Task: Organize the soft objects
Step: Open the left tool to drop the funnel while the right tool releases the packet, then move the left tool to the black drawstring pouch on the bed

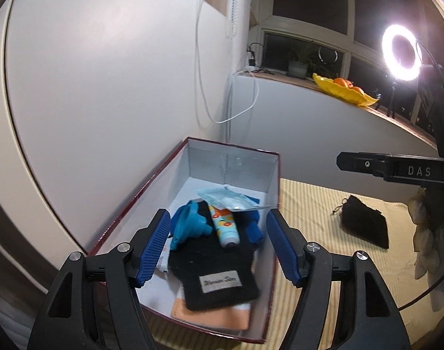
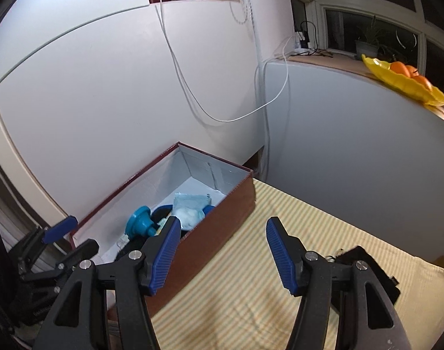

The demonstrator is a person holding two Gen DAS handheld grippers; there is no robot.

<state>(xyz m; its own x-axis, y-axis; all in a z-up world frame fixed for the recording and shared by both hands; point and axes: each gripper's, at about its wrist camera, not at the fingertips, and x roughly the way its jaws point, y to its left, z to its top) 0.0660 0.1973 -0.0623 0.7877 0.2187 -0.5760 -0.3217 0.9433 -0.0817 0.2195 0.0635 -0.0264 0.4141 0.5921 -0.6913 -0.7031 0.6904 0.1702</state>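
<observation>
Two grippers are in view, both with their blue-padded fingers spread apart and holding nothing. Farthest left, the left gripper hangs over the near end of the box, a long maroon cardboard box with a white inside that stands on the striped cloth close against the white wall. From the right wrist view the same left gripper shows at the box's near left corner, one blue pad above the rim.

Inside the box lies a heap of items. A black glove with a small white label rests on top of an orange-edged packet at the near end. Just beyond it, a blue collapsible funnel sits to the left, a small printed tube lies across the glove's upper part, and a blue cloth lies to the right. A clear pouch with something white in it lies on top of these, toward the middle.

Right of the box, the right gripper hovers above the bare striped cloth, just off the box's long side. Further right, a black drawstring pouch lies on the cloth, well apart from the box; in the right wrist view this pouch is partly hidden behind the gripper's right finger.
</observation>
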